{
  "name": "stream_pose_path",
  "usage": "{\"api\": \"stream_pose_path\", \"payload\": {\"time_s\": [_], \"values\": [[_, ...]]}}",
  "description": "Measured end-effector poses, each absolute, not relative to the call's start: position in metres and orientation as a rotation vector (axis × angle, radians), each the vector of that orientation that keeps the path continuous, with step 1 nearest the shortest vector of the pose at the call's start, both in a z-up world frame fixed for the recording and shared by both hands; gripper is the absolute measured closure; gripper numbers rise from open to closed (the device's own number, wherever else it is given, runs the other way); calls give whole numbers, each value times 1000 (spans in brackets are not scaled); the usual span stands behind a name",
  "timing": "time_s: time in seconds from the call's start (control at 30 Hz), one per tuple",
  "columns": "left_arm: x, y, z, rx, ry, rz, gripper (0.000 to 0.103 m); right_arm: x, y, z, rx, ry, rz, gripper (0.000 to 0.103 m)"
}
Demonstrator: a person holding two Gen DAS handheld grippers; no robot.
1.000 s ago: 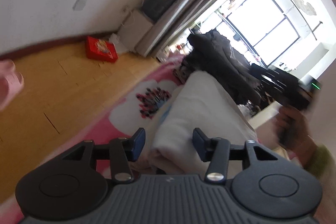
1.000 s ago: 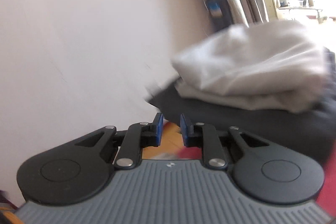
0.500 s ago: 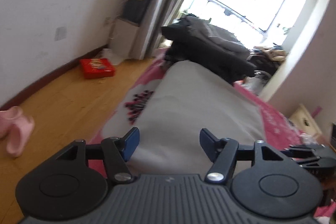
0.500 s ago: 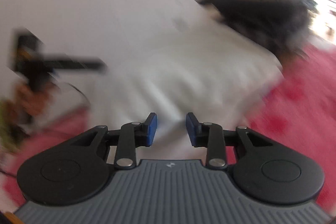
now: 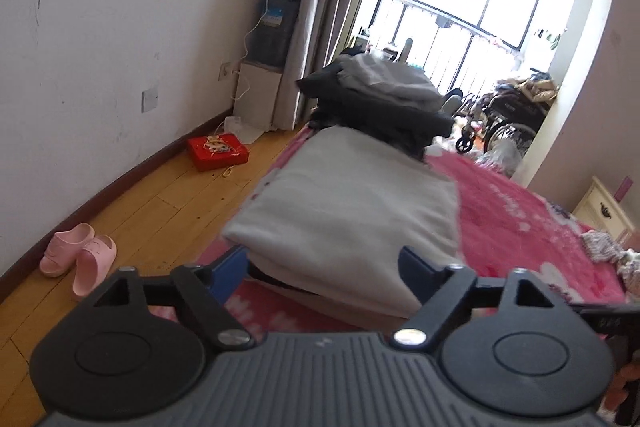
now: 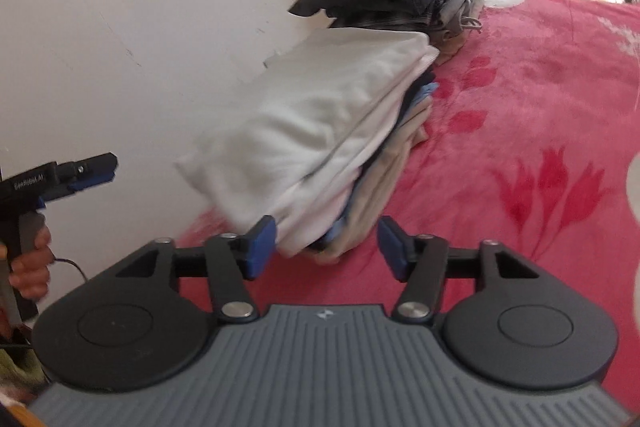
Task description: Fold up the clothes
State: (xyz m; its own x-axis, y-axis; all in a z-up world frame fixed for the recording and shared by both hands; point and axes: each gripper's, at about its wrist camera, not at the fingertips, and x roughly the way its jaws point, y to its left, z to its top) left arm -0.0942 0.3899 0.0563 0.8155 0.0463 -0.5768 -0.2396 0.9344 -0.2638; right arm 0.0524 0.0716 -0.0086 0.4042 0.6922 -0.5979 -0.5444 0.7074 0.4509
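Both claws just opened wide, nothing between — left gripper [image 5: 324, 267], right gripper [image 6: 326, 247] released. White garment [image 6: 320, 115] folded atop stack — prob. done, next item.

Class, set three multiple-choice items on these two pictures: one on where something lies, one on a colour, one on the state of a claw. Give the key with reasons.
1. Where does the red box lie?
A. on the wooden floor by the wall
B. on the bed
C. on the clothes stack

2. What colour are the slippers?
A. green
B. pink
C. black

3. How is the right claw?
A. shut on cloth
B. shut, empty
C. open, holding nothing

Key: 1 A, the red box sits on floorboards below the wall. 2 B, the slippers are pink. 3 C, the right claw has been opening; its pads stand apart before the white folded garment.
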Motion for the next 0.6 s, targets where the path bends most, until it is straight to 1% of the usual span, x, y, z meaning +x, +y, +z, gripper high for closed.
{"api": "stream_pose_path", "payload": {"time_s": [0.03,0.07,0.1,0.17,0.23,0.3,0.33,0.6], "values": [[-100,382,61,-347,597,165,9,45,74,-6,186,846,787,37],[-105,375,66,-356,596,179,9,35,75,-3,168,842,790,33],[-108,368,70,-361,596,193,8,24,76,1,150,839,792,31],[-114,357,77,-362,595,219,4,8,80,6,117,822,793,22],[-120,346,84,-344,586,247,3,-8,83,10,85,804,791,21],[-126,336,90,-326,571,276,0,-22,85,15,52,786,774,14],[-128,332,93,-321,566,283,0,-29,86,17,36,777,765,12],[-132,299,100,-286,605,310,0,-57,83,33,-17,735,671,12]]}}
